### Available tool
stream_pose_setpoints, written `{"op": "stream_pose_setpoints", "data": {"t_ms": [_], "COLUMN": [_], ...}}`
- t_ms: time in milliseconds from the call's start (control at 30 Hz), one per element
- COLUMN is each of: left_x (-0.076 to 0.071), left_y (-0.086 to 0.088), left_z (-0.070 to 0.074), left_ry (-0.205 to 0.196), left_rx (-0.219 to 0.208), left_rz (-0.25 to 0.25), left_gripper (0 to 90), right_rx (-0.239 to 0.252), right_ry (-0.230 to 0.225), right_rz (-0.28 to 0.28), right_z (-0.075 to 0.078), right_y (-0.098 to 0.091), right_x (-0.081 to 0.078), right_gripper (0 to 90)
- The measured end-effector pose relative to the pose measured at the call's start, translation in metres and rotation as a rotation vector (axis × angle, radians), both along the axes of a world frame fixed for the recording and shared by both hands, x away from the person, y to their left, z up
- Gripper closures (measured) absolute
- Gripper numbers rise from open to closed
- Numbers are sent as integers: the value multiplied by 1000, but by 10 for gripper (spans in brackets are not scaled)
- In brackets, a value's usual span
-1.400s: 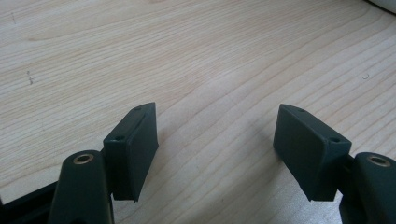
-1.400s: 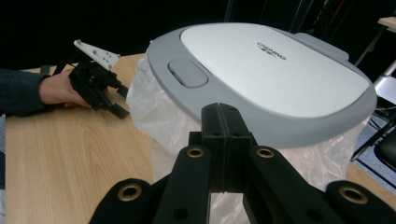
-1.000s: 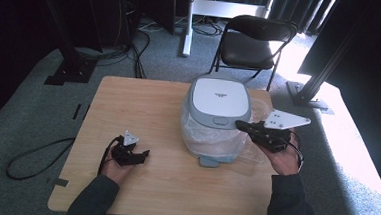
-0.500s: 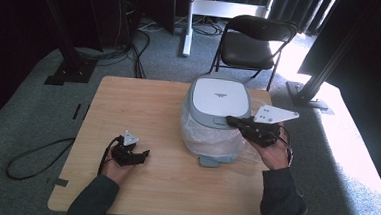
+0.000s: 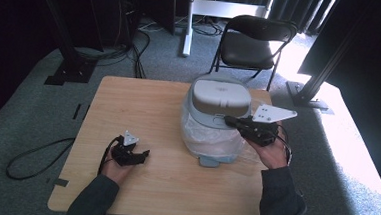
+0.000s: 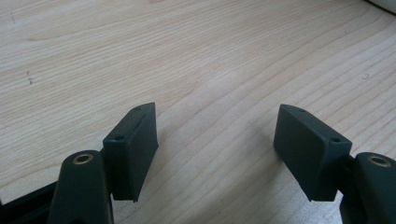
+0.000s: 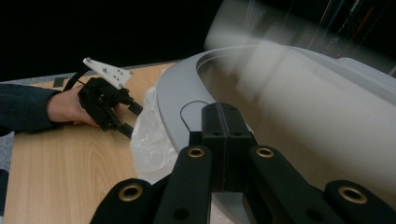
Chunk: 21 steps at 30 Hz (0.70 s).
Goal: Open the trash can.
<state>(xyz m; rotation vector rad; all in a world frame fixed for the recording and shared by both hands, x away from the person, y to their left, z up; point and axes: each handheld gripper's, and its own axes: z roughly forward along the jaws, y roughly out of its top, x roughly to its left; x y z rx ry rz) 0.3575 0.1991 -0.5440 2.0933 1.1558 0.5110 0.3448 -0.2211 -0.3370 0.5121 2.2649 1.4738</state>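
Note:
A white and grey lidded cooker (image 5: 219, 96) stands in clear plastic wrap (image 5: 211, 139) on the right half of the wooden table (image 5: 138, 104). My right gripper (image 5: 229, 121) is shut with nothing between its jaws, its tips against the cooker's side, just under the lid. In the right gripper view the tips (image 7: 223, 121) touch the grey rim by an outlined latch, and the lid (image 7: 299, 116) above is blurred. My left gripper (image 5: 143, 154) rests on the table at the front left, open (image 6: 215, 140) over bare wood, also seen from across (image 7: 132, 120).
A black folding chair (image 5: 255, 41) stands behind the table. Cables (image 5: 35, 153) lie on the carpet at the left. Black stands and curtains ring the area. Bare wood spreads between the left gripper and the cooker.
My right gripper has moved left, from beside the cooker onto its side under the lid. The left gripper has stayed put.

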Motion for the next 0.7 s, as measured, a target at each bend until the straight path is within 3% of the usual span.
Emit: {"op": "stream_pose_setpoints", "data": {"t_ms": [367, 700], "left_x": [0, 0], "left_y": [0, 0], "left_z": [0, 0], "left_ry": [0, 0], "left_rx": [0, 1], "left_rz": [-1, -2], "left_gripper": [305, 304], "right_rx": [20, 14], "right_ry": [-7, -19], "right_rz": [-8, -28], "right_z": [-3, -2], "right_y": [-3, -6], "right_x": [-2, -8], "right_gripper": [894, 817]}}
